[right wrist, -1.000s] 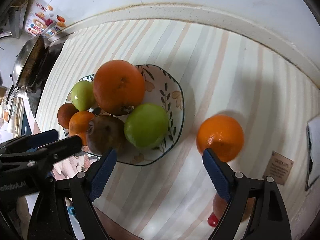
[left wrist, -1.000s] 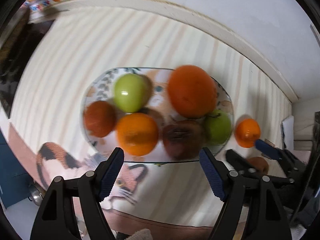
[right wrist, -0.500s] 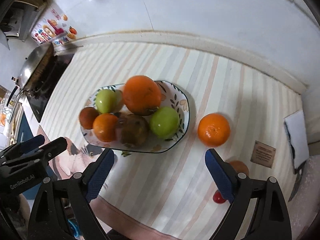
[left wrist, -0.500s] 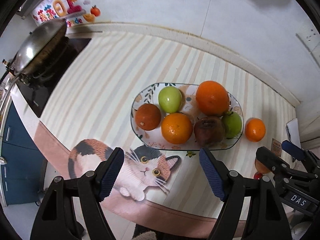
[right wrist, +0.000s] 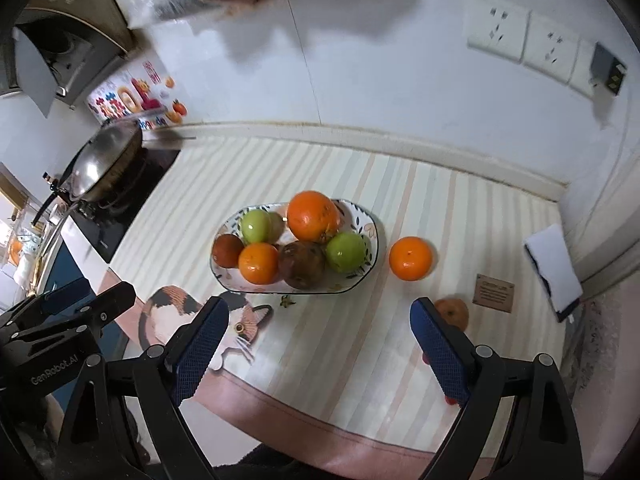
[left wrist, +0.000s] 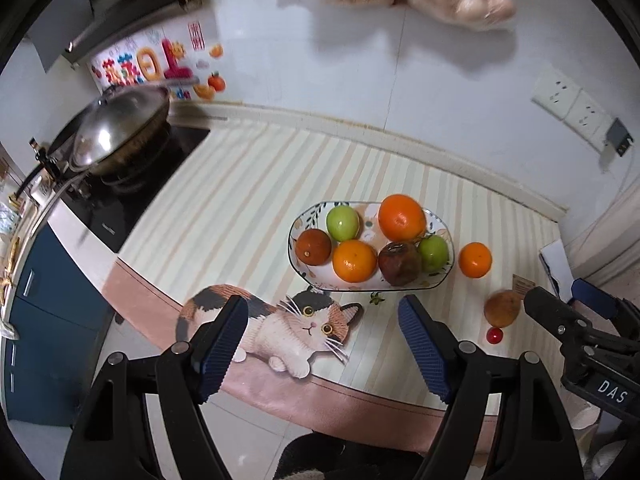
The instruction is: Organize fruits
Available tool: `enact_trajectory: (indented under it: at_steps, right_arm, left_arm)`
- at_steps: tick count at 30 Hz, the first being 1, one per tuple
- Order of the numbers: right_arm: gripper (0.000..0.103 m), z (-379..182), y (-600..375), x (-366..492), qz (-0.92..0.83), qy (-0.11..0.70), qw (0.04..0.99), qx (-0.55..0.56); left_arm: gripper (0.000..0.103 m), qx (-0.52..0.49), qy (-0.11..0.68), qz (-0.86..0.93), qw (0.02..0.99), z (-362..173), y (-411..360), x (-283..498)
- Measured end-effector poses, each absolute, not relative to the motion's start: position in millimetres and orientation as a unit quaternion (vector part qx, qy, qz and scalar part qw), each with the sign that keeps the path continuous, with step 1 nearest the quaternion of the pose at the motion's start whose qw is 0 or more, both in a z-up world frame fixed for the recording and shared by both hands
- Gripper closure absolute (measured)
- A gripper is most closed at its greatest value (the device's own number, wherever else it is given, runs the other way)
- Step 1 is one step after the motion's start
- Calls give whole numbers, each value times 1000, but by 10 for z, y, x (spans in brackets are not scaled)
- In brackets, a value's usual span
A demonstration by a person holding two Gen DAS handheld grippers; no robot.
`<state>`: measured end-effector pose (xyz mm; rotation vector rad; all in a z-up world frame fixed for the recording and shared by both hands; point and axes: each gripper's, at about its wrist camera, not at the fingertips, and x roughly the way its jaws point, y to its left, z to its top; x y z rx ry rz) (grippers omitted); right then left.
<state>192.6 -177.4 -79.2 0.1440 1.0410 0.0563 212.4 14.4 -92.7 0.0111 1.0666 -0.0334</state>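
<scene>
A patterned oval plate (left wrist: 296, 236) (right wrist: 374, 236) sits on the striped mat. It holds two green apples (left wrist: 343, 223), a big orange (left wrist: 401, 218), a smaller orange (left wrist: 354, 261), a reddish fruit (left wrist: 314, 247) and a dark brown fruit (left wrist: 399, 263). One loose orange (left wrist: 475, 260) (right wrist: 411, 258) lies on the mat just right of the plate. Nearer the front, a dull orange fruit (right wrist: 454, 312) lies beside a small red thing (left wrist: 495, 335). High above the counter's front edge, my left gripper (left wrist: 324, 340) and right gripper (right wrist: 320, 336) are both open and empty.
A wok (left wrist: 116, 136) rests on the black stove at the far left. A brown card (right wrist: 494, 293) and a white pad (right wrist: 554, 268) lie at the right end by the wall. Sockets (left wrist: 568, 100) are on the back wall. A cat picture (left wrist: 280, 324) marks the mat's front.
Both grippers have risen and drawn back from the plate, so the whole counter now shows. The fruit has stayed where it was.
</scene>
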Motion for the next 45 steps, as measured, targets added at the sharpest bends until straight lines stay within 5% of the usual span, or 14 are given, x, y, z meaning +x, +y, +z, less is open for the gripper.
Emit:
enact_trajectory:
  at_steps: [27,30,45]
  right_arm:
    - [9,-309,-1984,1435,47,455,883,107]
    - [9,-496,-2280,1567,27,469,873,131]
    - [9,-2616,-3506,2248,-52,602,766,218]
  left_arm:
    - [26,0,484,-19,875,-664,-55,1713]
    - [13,9,500,-14,866,-805,-170,1838]
    - [13,100,596,-51,795,-1921,-1334,2772]
